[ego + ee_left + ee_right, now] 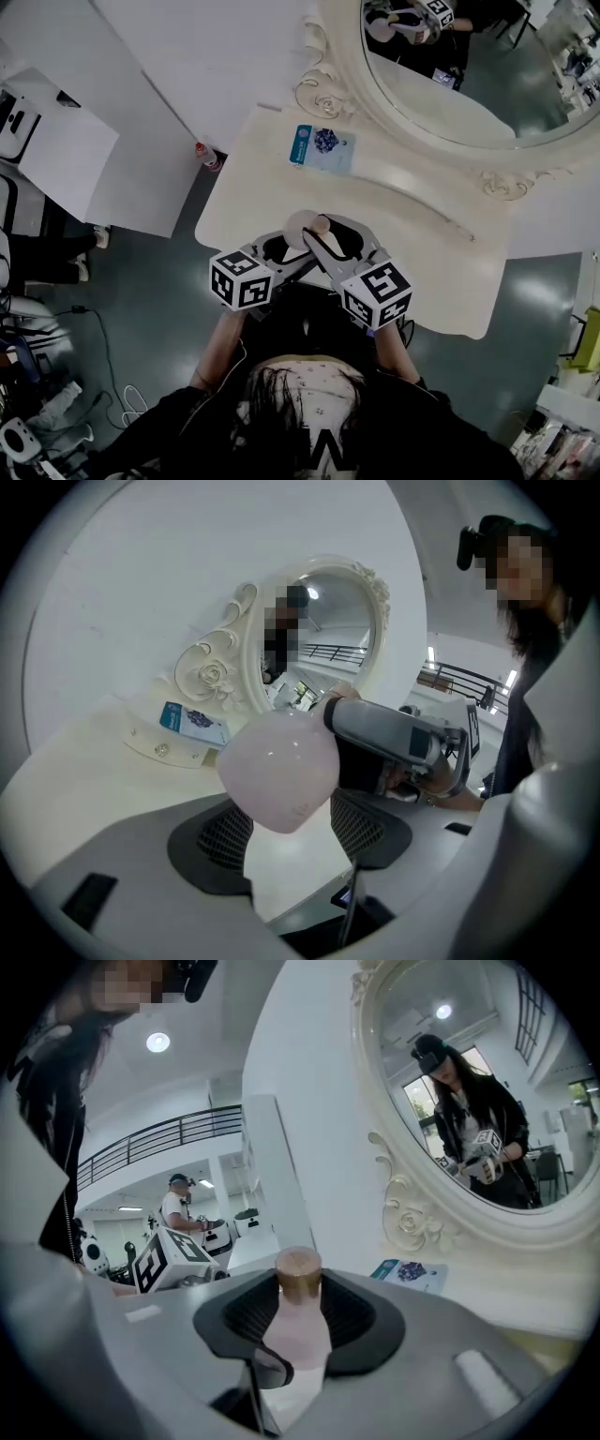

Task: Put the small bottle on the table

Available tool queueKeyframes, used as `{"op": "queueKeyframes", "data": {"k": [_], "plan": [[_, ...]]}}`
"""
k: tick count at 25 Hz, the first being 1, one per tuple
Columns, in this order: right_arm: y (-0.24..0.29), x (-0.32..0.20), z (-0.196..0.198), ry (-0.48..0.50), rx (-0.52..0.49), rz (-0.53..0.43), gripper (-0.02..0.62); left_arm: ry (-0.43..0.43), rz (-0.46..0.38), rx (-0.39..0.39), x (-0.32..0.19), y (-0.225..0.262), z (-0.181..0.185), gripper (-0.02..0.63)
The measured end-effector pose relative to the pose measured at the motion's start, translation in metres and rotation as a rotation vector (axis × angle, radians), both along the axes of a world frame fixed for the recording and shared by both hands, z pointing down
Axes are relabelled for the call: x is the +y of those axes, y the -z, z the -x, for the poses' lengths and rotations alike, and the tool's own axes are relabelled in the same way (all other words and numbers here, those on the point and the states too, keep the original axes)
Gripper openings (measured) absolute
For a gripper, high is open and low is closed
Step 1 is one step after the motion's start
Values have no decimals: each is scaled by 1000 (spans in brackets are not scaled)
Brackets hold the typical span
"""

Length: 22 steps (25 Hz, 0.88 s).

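Right tongs (300, 1297) are clamped on the bottle (298, 1340), which has a smooth pale-pink body and a cylindrical bronze cap (298, 1264). Left tongs (289, 822) stand apart, mesh-textured pads flanking its rounded base; contact cannot be told. Head view: bottle at frame centre, above the glossy cream surface (431, 272).

Your head camera's looking steeply down from well above the table (441, 272). Left gripper camera's in tight, facing the mirror (323, 621). Right gripper camera looks along the wall, mirror at its right. Both catch the small bottle (279, 771) close-up, and all three, I think, the blue packet (323, 148).
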State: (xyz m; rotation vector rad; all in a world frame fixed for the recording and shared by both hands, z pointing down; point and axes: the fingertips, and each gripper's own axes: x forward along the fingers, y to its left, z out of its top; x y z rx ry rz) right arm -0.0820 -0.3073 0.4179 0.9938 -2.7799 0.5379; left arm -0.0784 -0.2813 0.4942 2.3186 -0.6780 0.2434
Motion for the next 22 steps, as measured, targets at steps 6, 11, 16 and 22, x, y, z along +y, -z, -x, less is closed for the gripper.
{"op": "queueKeyframes", "data": {"k": [6,11,16,22], "plan": [[-25,-25,-8,-136,-31,84,149,-109,49,1,-19,-23,-2,241],[-56,-42,-18,-233,-60,162,147,-182,89,-49,-31,-53,-8,241],[-82,-59,-25,-292,-54,221,147,-238,112,-99,-44,-80,-13,241],[-106,-77,-29,-326,-33,268,147,-230,166,-153,-56,-107,-5,241]]}}
